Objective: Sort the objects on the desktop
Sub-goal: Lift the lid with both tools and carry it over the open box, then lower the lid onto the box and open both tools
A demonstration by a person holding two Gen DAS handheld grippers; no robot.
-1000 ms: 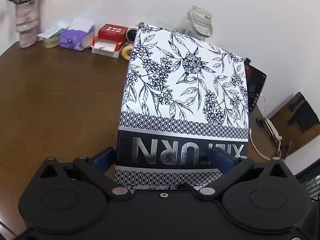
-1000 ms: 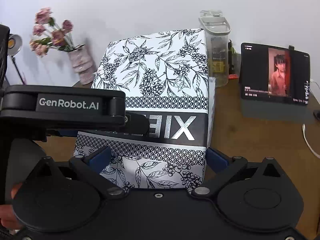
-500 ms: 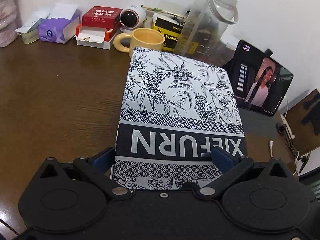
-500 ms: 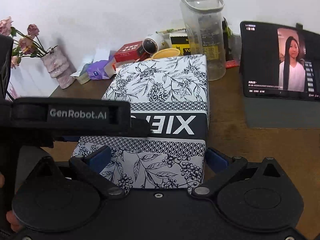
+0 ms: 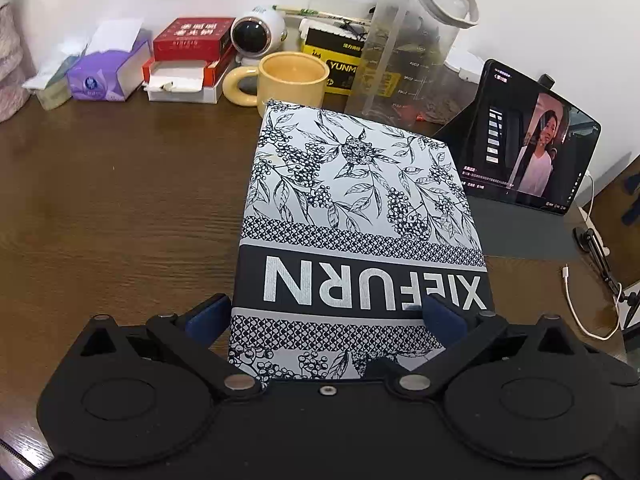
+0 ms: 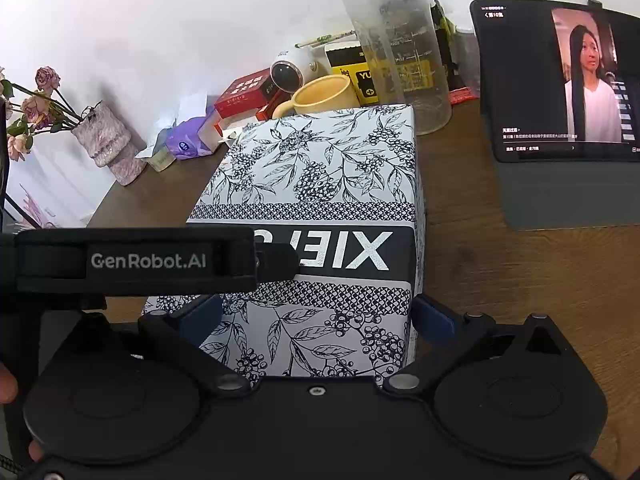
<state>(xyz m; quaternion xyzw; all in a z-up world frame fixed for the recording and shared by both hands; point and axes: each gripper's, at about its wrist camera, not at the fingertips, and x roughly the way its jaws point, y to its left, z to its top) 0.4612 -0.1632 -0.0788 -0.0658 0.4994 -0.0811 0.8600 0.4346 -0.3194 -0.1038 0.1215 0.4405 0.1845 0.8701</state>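
A black-and-white floral box (image 5: 352, 184) lettered XIEFURN lies flat and low over the brown table (image 5: 120, 208); I cannot tell if it rests on the wood. My left gripper (image 5: 324, 312) is shut on its near end, a blue pad (image 5: 208, 316) on each side. My right gripper (image 6: 316, 312) is shut on the same box (image 6: 320, 168) from the adjoining side. In the right wrist view the left gripper's strapped body (image 6: 148, 260) crosses the box's left part and hides some of the lettering.
Just past the box stand a yellow mug (image 5: 292, 80) and a clear jug (image 5: 408, 48). A lit tablet (image 5: 528, 140) is propped at the right, with a white cable (image 5: 580, 312) nearby. Tissue pack (image 5: 104, 76), red boxes (image 5: 192, 36) and flower vase (image 6: 108, 140) line the back left.
The box was tilted steeply up a second ago; both grippers have swung it down flat and low toward the table. The mug, jug and tablet behind it have come into view.
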